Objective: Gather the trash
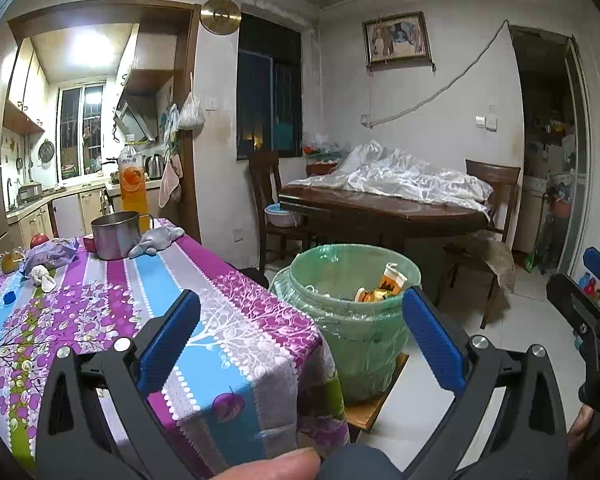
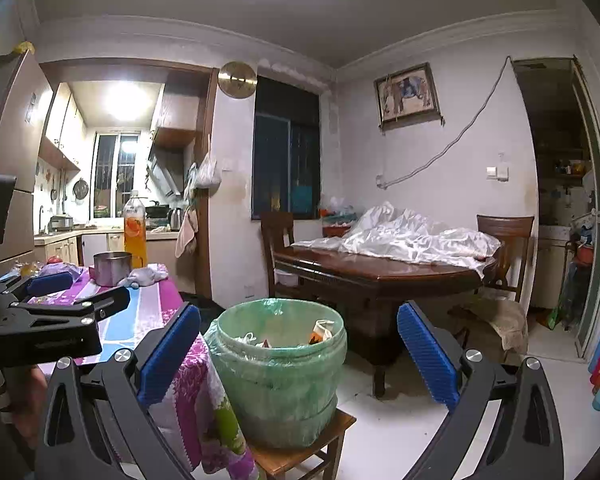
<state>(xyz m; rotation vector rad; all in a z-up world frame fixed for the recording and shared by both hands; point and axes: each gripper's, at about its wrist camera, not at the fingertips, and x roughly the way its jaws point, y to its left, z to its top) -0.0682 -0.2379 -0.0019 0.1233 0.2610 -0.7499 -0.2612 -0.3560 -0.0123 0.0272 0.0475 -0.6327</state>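
Both the left gripper and right gripper gape wide and empty, touching nothing, above the green-lined trash bin standing on a stool beside the bench.

— What lies ahead of me?
— A green-lined plastic bin on a low wooden stool, just right of the striped-cloth table.
— Behind it?
— A dark wooden dining table.

Left gripper: black triangular frame arms with cut-out slots | silver round screws at the pivots | fingers faced with ribbed blue pads || Right gripper: same black frame, silver screws, blue ribbed fingers
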